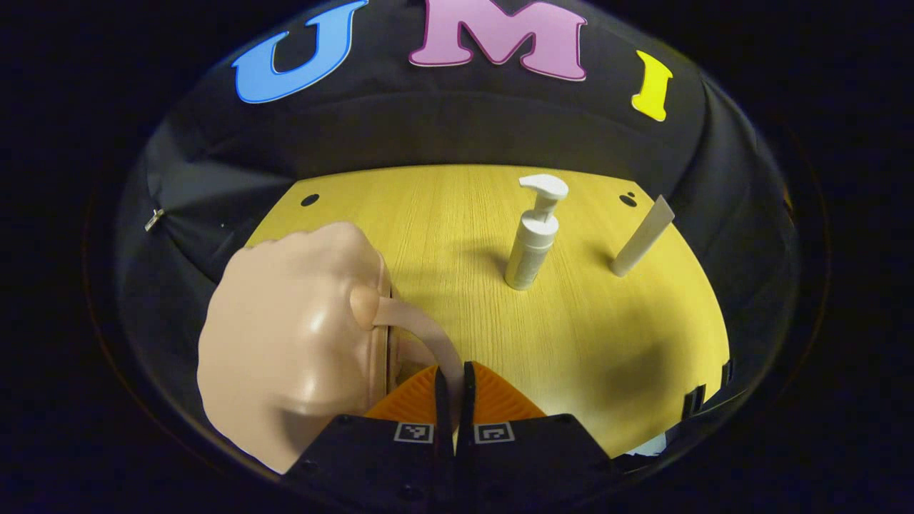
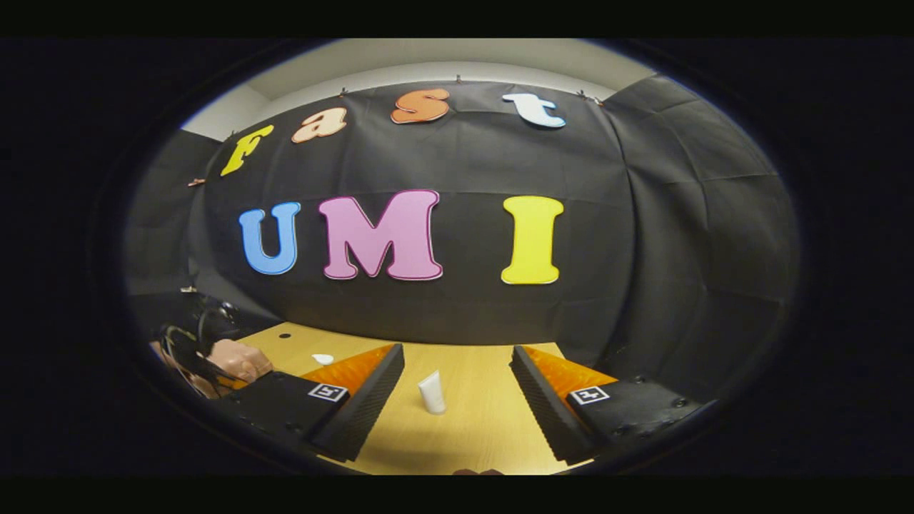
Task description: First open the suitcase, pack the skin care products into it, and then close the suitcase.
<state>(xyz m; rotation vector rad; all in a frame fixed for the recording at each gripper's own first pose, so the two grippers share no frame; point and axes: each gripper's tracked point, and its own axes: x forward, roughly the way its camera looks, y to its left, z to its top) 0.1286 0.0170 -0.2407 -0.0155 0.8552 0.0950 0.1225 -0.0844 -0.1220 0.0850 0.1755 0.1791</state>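
A small peach suitcase [image 1: 285,350] stands closed on the left of the wooden table [image 1: 443,214]. Its soft handle strap [image 1: 421,328] curves out into my left gripper [image 1: 455,373], which is shut on it. A white pump bottle [image 1: 532,243] stands upright mid-table, and a white tube [image 1: 643,237] stands on its cap to the right of it. In the right gripper view my right gripper [image 2: 457,400] is open above the table's near side. The tube [image 2: 432,392] stands farther off, seen between its fingers. The suitcase [image 2: 239,360] and the pump's head [image 2: 323,359] show at the left.
Black cloth walls close in the table [image 2: 485,428] at the back and on both sides. Two small dark holes [image 1: 310,200] mark the table's far corners. A dark-sleeved hand with the other gripper [image 2: 193,343] is at the far left in the right gripper view.
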